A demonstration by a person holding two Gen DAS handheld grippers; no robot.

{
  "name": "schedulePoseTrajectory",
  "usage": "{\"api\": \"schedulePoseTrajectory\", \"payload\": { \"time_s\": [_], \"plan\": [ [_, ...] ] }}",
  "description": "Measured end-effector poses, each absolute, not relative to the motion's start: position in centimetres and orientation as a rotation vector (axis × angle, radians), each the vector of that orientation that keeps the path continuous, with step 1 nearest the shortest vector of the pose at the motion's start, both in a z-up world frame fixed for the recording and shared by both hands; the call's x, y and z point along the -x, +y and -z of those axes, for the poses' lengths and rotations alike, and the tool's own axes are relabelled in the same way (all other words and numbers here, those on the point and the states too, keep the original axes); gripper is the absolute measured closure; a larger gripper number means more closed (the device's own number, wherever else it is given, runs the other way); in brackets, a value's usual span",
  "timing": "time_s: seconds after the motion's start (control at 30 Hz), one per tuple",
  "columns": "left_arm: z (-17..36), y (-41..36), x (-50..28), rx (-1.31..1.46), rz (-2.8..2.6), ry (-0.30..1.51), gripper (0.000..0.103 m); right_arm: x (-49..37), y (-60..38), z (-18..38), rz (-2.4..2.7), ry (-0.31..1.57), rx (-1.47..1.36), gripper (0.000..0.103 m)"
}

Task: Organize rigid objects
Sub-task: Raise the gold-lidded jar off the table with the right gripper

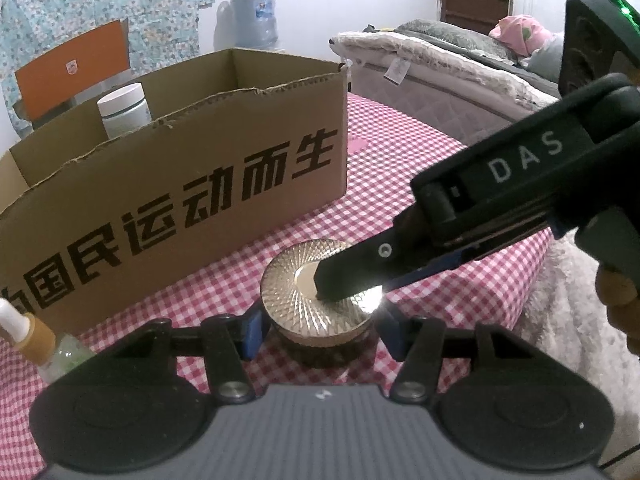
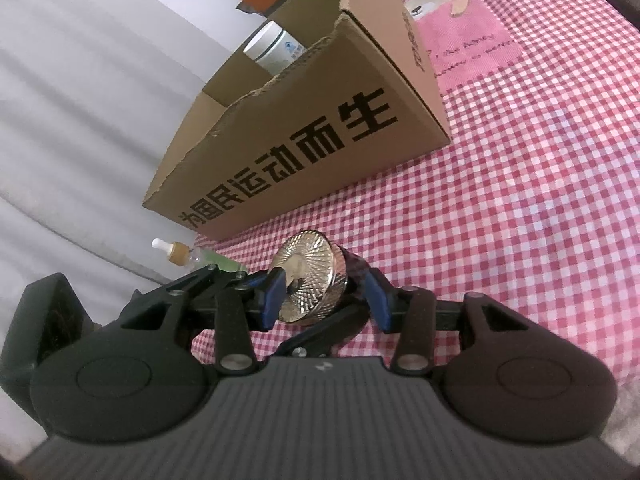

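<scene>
We hold the gold-lidded jar [image 1: 316,300] in both grippers: left gripper [image 1: 320,332] clamps its sides, right gripper [image 2: 324,296] pinches top-to-bottom; opposing pulls could twist it loose.

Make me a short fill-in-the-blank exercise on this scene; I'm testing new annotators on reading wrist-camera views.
1. The cloth under the jar has a red-and-white ____ pattern.
2. Inside the cardboard box stands a container with a ____ cap.
3. The dropper bottle is not inside the box but ____ it.
4. The left claw straddles the ____.

Missing words: checked; white; outside; jar.
</scene>
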State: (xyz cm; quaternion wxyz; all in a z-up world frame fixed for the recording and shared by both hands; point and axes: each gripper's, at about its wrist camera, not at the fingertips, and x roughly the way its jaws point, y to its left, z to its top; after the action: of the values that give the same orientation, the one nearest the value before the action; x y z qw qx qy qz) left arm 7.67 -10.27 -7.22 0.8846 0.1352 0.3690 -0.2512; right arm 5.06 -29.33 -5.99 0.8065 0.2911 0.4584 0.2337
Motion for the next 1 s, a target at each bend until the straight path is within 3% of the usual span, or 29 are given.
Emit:
{"api": "schedulePoseTrajectory", "payload": {
  "time_s": [0.47,0.67,0.77,1.0],
  "plan": [
    [7.9,-10.6,-8.9,-0.246,0.514,0.790,0.046,-6.0,-29.3,6.8,-0.489,0.981,-0.644,0.049],
    [7.7,-10.6,-9.0,-0.234,0.512,0.800,0.046,-6.2,-28.6,6.4,-0.500,0.977,-0.598,0.051],
    [7.7,-10.6,-9.0,-0.229,0.516,0.805,0.046,-6.4,-28.1,6.2,-0.511,0.975,-0.587,0.057],
    [7.4,-10.3,-8.9,-0.219,0.505,0.809,0.046,-6.4,-27.4,5.9,-0.520,0.975,-0.568,0.057]
  ]
}}
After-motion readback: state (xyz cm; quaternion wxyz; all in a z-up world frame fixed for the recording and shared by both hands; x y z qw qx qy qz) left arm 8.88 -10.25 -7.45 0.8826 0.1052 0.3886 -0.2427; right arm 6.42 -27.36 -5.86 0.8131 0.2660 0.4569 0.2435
